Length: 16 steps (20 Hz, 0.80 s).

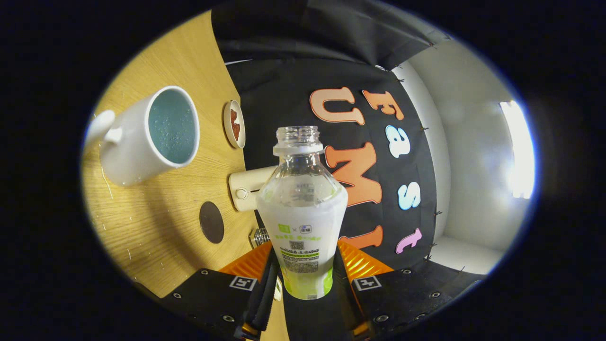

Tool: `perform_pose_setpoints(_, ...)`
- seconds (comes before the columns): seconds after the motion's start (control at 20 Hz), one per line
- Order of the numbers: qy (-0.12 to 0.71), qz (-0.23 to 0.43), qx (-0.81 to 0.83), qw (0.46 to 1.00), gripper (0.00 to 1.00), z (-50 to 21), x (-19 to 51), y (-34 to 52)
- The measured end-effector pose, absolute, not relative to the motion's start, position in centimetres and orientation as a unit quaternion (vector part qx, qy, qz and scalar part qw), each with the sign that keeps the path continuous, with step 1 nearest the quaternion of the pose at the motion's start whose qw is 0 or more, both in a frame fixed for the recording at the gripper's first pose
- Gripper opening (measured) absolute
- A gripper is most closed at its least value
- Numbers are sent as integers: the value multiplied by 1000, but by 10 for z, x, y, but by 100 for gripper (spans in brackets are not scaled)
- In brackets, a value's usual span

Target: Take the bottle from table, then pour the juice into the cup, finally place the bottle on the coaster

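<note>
The hand-held gripper (303, 279) is clamped on the open bottle (302, 213) at centre frame — both fingers press its lower sides. Upper left, the white cup (147, 135) sits on the table (156, 222) — the dark coaster (211, 222) lies below it.

White cup (142, 137), blue inside; wood-grain table (156, 222)
</note>
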State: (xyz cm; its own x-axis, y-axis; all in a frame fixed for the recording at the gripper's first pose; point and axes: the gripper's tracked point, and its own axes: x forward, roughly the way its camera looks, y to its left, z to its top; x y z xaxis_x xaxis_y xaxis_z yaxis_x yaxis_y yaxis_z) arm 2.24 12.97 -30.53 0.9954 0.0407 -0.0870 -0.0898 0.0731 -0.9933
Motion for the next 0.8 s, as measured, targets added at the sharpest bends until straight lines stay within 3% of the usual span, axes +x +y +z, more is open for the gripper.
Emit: perform_pose_setpoints(0.8, -49, 66, -746, 661, 60, -303, 24, 144)
